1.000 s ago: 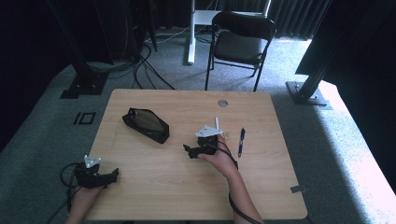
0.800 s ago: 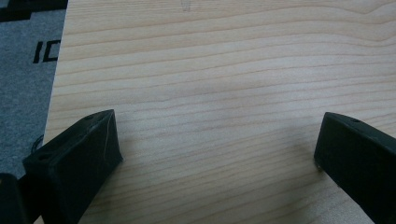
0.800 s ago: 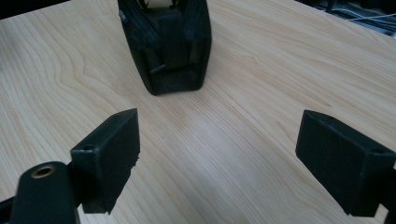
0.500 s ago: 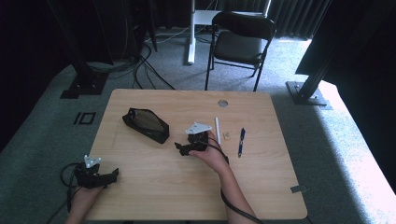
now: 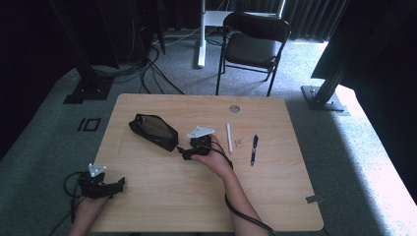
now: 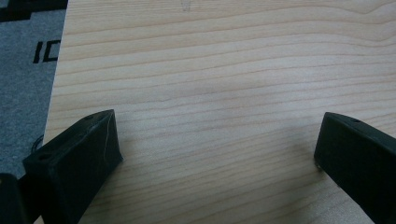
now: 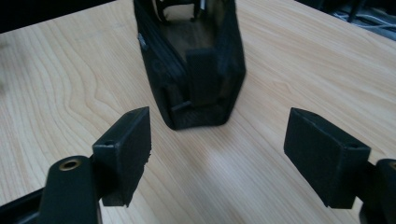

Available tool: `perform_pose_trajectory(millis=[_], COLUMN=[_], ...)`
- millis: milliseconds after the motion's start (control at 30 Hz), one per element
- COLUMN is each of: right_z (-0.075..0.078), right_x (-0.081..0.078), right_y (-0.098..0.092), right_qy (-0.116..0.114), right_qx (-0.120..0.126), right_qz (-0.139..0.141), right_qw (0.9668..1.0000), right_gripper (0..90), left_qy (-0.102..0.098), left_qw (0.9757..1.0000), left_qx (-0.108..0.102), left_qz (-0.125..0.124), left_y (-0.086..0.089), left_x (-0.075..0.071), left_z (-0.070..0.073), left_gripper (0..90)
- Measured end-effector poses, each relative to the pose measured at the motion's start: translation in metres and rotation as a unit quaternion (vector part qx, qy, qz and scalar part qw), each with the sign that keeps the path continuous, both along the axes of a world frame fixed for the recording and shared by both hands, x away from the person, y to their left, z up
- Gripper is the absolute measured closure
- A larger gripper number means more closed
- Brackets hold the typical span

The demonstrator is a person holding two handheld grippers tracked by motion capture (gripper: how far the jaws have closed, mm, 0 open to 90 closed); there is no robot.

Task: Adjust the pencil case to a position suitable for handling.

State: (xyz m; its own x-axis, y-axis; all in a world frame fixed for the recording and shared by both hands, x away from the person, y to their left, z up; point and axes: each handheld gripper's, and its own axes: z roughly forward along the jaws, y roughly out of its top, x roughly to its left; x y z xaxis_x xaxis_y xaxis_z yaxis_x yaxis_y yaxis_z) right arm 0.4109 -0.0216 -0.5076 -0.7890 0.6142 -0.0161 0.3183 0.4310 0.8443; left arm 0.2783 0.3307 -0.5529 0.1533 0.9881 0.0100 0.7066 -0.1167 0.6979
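One black mesh pouch (image 7: 194,65), unzipped, lies w/ right gripper (image 7: 217,154) closing, jaws empty.

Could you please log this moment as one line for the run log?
right gripper: open, jaws just closing a little, nothing between, facing black pouch | left gripper: open over table

A black mesh pencil pouch of soft fabric (image 5: 153,131) lay on the light wooden table (image 5: 162,191), in its left half toward the far edge, its long axis running diagonally. It lay unzipped and gaping, the dark inside visible (image 7: 194,56). A black zip ran along 1 side, and a small black fabric tab sat on the near end wall. That end rested flat on the wood.
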Motion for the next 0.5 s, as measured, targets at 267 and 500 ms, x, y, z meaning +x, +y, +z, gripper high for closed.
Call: perform_pose_trajectory(millis=[267,500], right_z=[0.005,0.004], right_x=[0.005,0.01], right_y=[0.019,0.031], right_qy=[-0.004,-0.002], right_qx=[-0.009,-0.016], right_qz=[0.021,0.024], right_qw=[0.9997,0.9996], right_gripper=[34.3,41.2], left_qy=[0.0,0.0], left_qw=[1.0,1.0], left_qx=[0.0,0.0], left_qz=[0.0,0.0], left_y=[0.0,0.0], left_x=[0.0,0.0], left_z=[0.0,0.0], left_gripper=[0.5,0.5])
